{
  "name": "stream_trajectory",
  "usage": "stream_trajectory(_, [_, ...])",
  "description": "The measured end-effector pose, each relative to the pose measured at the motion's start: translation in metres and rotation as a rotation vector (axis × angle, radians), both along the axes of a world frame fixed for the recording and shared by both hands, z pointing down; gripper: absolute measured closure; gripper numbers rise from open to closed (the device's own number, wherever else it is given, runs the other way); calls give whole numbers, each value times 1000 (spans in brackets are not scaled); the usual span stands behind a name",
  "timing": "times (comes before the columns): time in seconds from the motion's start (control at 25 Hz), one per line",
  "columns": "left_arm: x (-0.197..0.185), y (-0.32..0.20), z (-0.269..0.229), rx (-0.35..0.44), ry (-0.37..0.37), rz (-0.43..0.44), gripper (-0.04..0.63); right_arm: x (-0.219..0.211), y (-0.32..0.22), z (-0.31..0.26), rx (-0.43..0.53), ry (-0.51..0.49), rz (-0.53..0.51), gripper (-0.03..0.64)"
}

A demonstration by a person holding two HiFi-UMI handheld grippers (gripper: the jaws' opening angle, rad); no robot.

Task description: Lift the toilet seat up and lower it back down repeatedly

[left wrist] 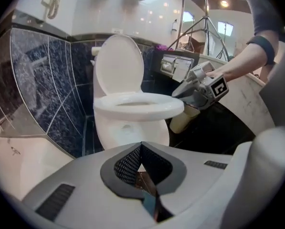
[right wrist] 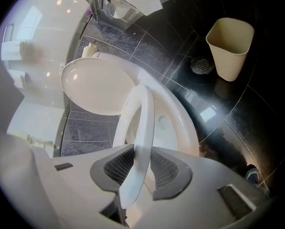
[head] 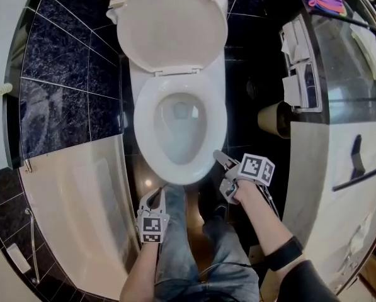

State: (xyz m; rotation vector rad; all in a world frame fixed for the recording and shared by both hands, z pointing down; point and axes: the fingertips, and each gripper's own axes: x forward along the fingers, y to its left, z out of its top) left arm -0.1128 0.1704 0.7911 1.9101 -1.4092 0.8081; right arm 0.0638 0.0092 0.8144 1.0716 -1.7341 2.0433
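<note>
The white toilet (head: 175, 168) stands with its lid (head: 172, 24) upright against the tank. My right gripper (right wrist: 135, 163) is shut on the front rim of the toilet seat (right wrist: 143, 123), which passes edge-on between the two dark pads. The seat stands raised a little off the bowl rim (right wrist: 183, 123). In the head view the right gripper (head: 220, 162) is at the seat's front right. My left gripper (head: 156, 194) hangs just in front of the bowl, apart from it. Its pads (left wrist: 132, 163) meet at the tip with nothing between them.
A beige waste bin (head: 274, 118) stands on the black floor right of the toilet, near a floor drain (right wrist: 201, 66). A white bathtub (head: 80, 194) lies on the left and a white counter (head: 339, 168) on the right. The person's legs in jeans (head: 194, 244) are in front of the bowl.
</note>
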Motion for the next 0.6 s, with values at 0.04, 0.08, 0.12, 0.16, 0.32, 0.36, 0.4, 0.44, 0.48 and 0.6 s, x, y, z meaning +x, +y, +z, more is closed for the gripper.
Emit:
stream_trajectory(0.04, [7,-2,5,-10,16,10,603,0,-2,-4,2,-2,0,486])
stream_trajectory(0.08, [14,-8,9,-10,28,25,603,-1,-4,-8,4,-4,1,485])
stream_trajectory(0.12, [21,-16,10,-3,38,40,603,-2,-5,-11,6,-7,4,485])
stream_trajectory(0.16, [27,-25,10,10,45,53,603,-2,-7,-13,8,-9,6,485])
stream_trajectory(0.32, [42,-62,-6,77,77,65,603,-4,-11,-22,13,-10,14,483])
stream_trajectory(0.36, [43,-68,-11,88,88,52,603,-5,-12,-25,16,-12,14,482])
stream_trajectory(0.4, [42,-74,-16,96,100,32,603,-5,-14,-28,21,-15,14,478])
stream_trajectory(0.44, [41,-78,-21,102,110,12,603,-5,-16,-32,27,-18,14,476])
stream_trajectory(0.48, [40,-82,-26,109,118,-5,603,-6,-18,-36,34,-22,13,474])
stream_trajectory(0.6, [37,-92,-44,123,130,-26,603,-8,-26,-49,54,-27,1,466])
